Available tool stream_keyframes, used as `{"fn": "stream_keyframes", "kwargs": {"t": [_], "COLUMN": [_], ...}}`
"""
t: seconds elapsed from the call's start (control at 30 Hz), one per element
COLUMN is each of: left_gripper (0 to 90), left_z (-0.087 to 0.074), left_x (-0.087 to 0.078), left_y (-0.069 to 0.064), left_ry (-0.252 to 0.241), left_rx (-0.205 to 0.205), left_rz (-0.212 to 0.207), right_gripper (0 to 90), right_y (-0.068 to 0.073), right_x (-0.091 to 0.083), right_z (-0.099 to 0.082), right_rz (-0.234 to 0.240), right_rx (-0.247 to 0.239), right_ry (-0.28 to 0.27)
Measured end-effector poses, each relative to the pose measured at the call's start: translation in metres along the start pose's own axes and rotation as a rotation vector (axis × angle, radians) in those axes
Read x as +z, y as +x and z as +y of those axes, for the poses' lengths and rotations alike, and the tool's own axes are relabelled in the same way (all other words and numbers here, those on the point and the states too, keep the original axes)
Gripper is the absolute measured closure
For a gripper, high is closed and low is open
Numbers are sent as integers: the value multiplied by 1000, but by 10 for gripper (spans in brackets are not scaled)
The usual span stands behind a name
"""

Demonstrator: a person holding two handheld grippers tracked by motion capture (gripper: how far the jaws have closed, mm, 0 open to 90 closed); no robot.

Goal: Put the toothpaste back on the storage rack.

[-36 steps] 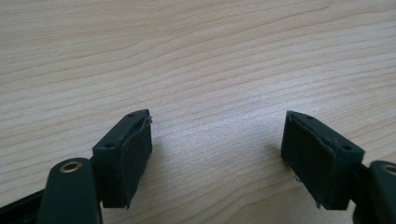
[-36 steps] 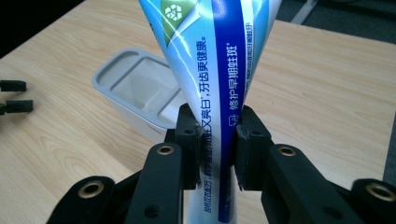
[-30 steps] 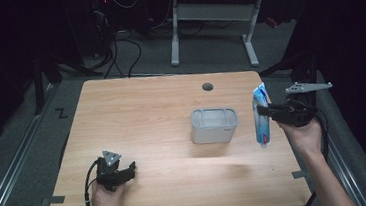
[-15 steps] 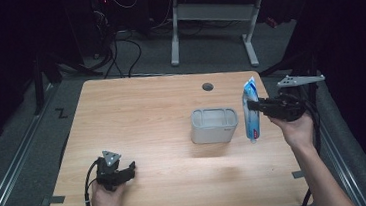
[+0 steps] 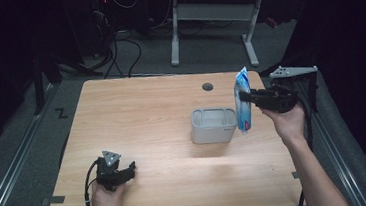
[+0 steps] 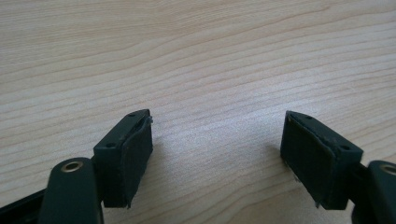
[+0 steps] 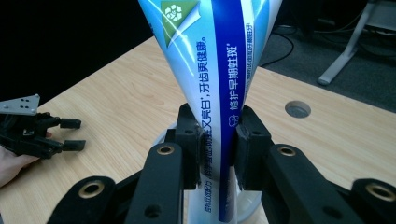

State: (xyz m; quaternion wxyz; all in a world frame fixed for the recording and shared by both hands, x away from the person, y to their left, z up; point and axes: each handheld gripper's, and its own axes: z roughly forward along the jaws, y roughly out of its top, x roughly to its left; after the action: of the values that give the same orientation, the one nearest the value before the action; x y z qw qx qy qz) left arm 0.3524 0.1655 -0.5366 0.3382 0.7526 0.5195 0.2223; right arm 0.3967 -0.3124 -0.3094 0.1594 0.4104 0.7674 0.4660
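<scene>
i hold the right gripper clamped on a glossy blue-and-white toothpaste tube, its flat crimped end up and its printed body pinched between the black pads, near the right edge of the pale wood-grain tabletop. the tube hangs upright just beside the right end of a grey rectangular plastic holder with rounded compartments, which sits right of the tabletop's middle. my left gripper rests near the front left corner, its matte black jaws spread wide over bare wood. a round cable hole marks the far edge.
</scene>
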Motion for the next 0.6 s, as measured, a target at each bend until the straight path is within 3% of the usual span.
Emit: {"fn": "stream_keyframes", "kwargs": {"t": [0.23, 0.6], "left_gripper": [256, 257], "left_z": [0, 0], "left_x": [0, 0], "left_y": [0, 1], "left_ry": [1, -1], "left_rx": [3, -3], "left_rz": [0, -3], "right_gripper": [743, 742], "right_y": [6, 13], "right_x": [15, 33], "right_z": [12, 24], "right_rz": [10, 18], "right_rx": [-15, -20], "right_ry": [5, -36]}}
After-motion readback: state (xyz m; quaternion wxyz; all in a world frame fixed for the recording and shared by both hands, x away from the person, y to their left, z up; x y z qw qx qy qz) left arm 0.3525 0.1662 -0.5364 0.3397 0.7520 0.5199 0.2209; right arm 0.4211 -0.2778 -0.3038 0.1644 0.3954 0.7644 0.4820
